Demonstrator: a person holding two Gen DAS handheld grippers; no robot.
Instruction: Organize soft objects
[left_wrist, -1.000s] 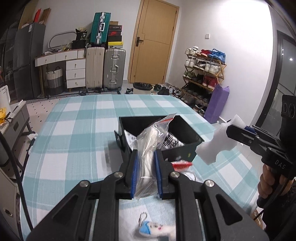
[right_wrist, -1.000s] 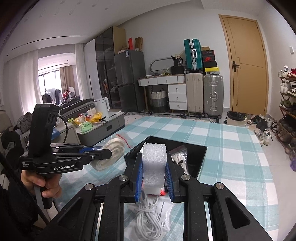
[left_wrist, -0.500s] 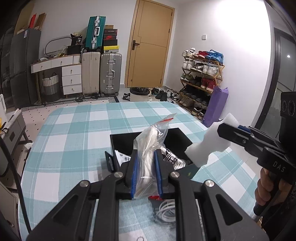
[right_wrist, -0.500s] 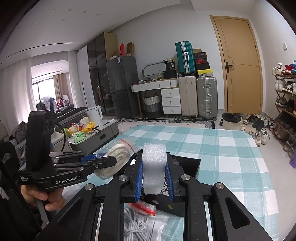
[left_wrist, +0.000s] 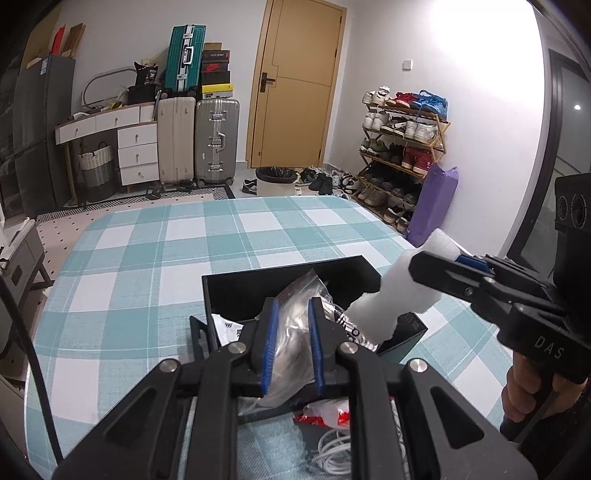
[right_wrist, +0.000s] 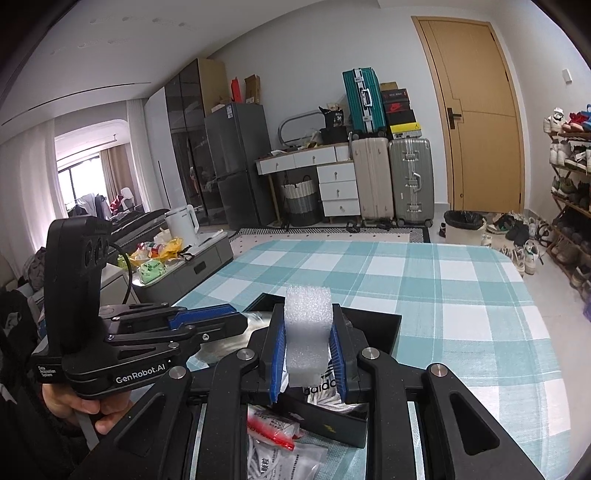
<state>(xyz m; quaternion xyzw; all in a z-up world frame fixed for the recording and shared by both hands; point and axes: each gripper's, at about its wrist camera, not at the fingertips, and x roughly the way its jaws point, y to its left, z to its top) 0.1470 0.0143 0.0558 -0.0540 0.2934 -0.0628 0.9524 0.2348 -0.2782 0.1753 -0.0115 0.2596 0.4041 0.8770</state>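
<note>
Box (left_wrist: 291, 280) on table (left_wrist: 155, 258)

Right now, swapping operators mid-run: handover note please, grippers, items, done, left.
Left gripper: shut on clear plastic bag, held over the black box.
Right gripper: shut on white foam block, also over the box.
Done: printed pouch already in the box.
Left: drop both in; the red-sealed cable bag lies outside the box, on the checked tablecloth.
</note>
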